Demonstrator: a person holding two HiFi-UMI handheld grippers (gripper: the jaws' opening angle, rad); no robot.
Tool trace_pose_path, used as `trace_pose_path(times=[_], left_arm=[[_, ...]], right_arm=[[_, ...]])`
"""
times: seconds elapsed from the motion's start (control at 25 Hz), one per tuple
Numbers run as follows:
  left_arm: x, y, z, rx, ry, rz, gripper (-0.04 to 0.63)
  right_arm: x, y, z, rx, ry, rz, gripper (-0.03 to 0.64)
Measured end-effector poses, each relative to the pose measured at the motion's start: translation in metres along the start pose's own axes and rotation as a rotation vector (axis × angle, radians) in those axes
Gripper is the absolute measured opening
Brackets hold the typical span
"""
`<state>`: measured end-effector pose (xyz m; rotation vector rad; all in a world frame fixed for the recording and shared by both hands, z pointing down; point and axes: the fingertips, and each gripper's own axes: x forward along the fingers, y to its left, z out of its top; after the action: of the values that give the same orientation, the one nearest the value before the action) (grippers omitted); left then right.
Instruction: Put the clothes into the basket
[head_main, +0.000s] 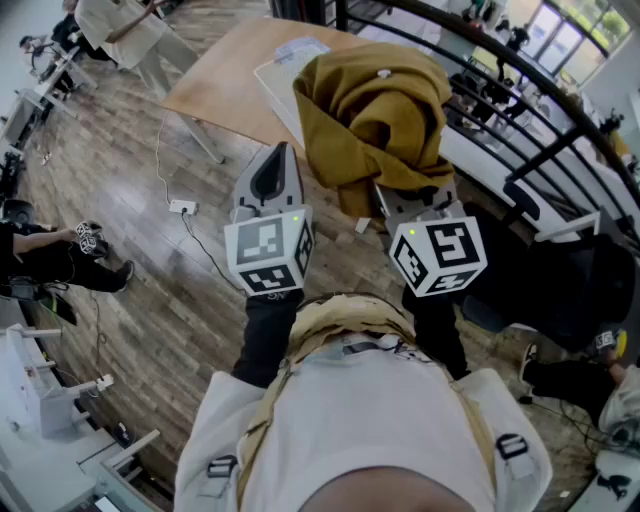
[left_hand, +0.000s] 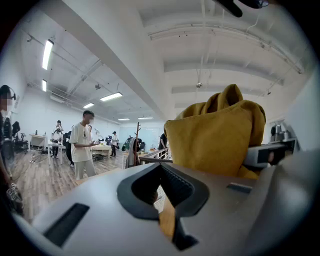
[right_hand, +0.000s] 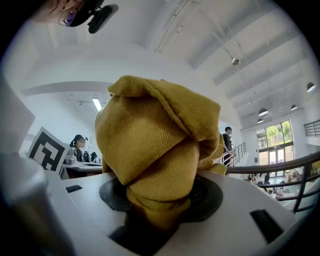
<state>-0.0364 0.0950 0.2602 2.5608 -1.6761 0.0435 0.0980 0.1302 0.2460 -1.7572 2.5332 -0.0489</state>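
A mustard-yellow garment (head_main: 375, 110) hangs bunched in the air in front of me, and my right gripper (head_main: 405, 192) is shut on its lower folds. In the right gripper view the garment (right_hand: 157, 150) fills the space between the jaws and hides the pads. To its left my left gripper (head_main: 281, 152) points upward, its jaws a little apart with nothing between them (left_hand: 162, 200); the garment (left_hand: 215, 135) shows to its right without touching it. Behind the garment a white basket-like container (head_main: 272, 85) sits on a wooden table (head_main: 215, 75), mostly hidden.
A dark curved railing (head_main: 560, 105) runs along the right, with black chairs (head_main: 570, 280) below it. On the plank floor to the left lie a white power strip (head_main: 182, 207) and its cable. People sit at the far left (head_main: 45, 260) and the top left.
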Motion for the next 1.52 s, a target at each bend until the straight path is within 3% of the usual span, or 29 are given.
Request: trace_pose_path(times=[1.12,1.52], left_arm=[[0.000,-0.022,-0.025,0.001,0.062,0.018,0.000],[-0.011,-0.029,-0.037,0.026,0.097,0.067,0.001]], right_arm=[[-0.006,-0.017,-0.008,-0.013,0.003,0.000,0.222],[-0.015,-0.024,-0.019,0.000,0.005,0.019,0.222]])
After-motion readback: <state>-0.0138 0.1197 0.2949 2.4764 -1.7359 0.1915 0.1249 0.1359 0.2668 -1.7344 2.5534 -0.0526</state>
